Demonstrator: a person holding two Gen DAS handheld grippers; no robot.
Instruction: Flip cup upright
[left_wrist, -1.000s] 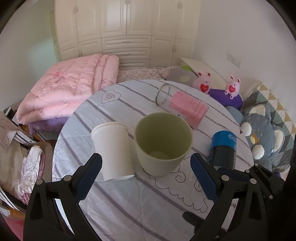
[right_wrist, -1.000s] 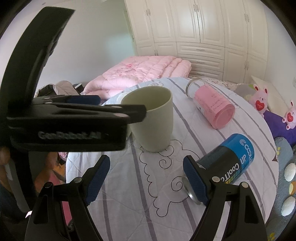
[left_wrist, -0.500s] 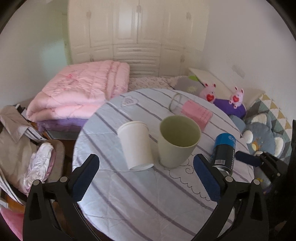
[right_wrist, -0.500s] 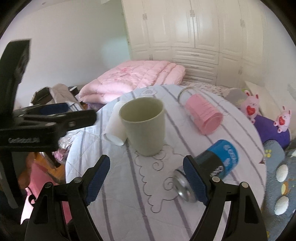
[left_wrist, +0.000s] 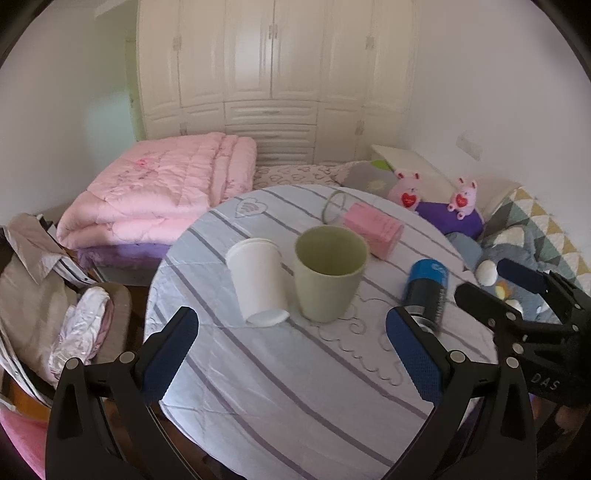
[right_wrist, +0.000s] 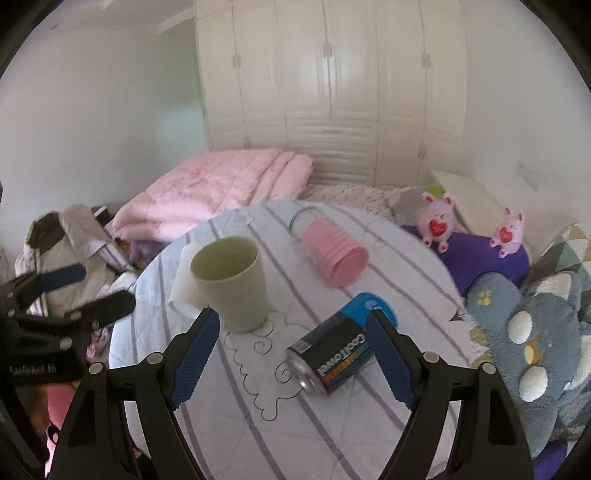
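A pale green cup stands upright on the round striped table; it also shows in the right wrist view. A white paper cup stands upside down just left of it, partly hidden behind the green cup in the right wrist view. My left gripper is open and empty, held back from both cups. My right gripper is open and empty above a lying blue can.
A pink-sleeved glass lies on its side at the table's far side. The blue can lies right of the green cup. A folded pink quilt is behind left, plush toys at right, clothes at left.
Both grippers have pulled back and up from the table, so the cups look smaller and farther. The green cup stays upright; nothing is held.
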